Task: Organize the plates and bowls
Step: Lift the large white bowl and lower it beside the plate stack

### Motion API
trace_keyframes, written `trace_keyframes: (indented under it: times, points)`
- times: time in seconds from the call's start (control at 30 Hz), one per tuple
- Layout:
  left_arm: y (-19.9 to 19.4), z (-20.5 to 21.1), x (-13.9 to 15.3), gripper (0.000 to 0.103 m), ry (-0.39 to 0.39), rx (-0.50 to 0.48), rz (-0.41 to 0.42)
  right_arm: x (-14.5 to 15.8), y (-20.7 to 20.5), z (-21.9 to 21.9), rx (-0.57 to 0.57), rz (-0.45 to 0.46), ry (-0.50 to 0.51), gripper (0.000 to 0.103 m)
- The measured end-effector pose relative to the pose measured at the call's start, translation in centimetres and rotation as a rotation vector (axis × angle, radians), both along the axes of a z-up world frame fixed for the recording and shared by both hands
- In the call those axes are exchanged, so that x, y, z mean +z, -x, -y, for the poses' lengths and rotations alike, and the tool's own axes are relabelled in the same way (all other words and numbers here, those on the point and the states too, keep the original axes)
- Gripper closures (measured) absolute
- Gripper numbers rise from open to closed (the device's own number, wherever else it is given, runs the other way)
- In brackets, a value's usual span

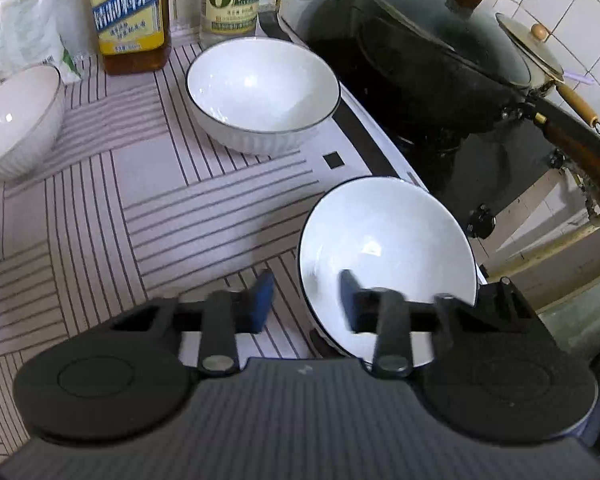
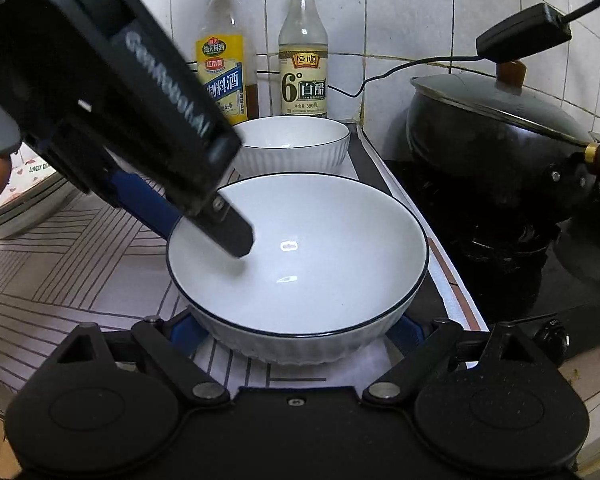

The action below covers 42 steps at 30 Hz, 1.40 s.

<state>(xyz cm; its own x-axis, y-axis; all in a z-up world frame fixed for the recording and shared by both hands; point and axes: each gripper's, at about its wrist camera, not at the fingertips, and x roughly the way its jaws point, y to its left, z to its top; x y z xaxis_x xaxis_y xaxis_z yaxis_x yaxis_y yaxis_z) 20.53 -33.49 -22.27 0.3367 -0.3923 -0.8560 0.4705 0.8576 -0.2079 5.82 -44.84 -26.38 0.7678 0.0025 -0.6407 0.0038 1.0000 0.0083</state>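
L gripper straddles the near bowl's left rim, one finger inside, one outside, jaws narrow; pad contact unclear. R gripper stands wide around the same bowl's base, pads beside it. Bowl sits on striped mat by the stove; 2nd bowl behind, near bottles.

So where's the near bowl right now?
The near bowl sits at the mat's right edge beside the stove, in front of the second bowl, its left rim between the left gripper fingers.
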Motion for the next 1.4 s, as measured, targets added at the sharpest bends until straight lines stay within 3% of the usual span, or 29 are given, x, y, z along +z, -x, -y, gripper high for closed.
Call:
trace_keyframes:
  times: [0.03,0.17,0.63,0.97,1.4]
  points:
    - [-0.1,0.0,-0.2,0.086,0.004,0.001,-0.011,0.0,0.0,0.0,0.0,-0.004,-0.001,0.009]
    - [0.4,0.1,-0.2,0.092,-0.008,-0.012,0.011,0.1,-0.4,0.4,0.005,-0.014,-0.012,0.009]
    - [2.4,-4.5,3.1,0.092,-0.049,0.032,0.046,2.7,0.4,-3.6,0.122,0.034,-0.009,0.01]
    - [3.3,-9.7,4.7,0.092,-0.103,0.167,0.087,3.5,-1.4,-8.0,0.263,0.054,-0.023,0.01]
    - [2.1,-15.9,3.5,0.091,-0.118,0.308,0.062,2.6,-4.2,-13.2,0.45,0.028,-0.009,0.01]
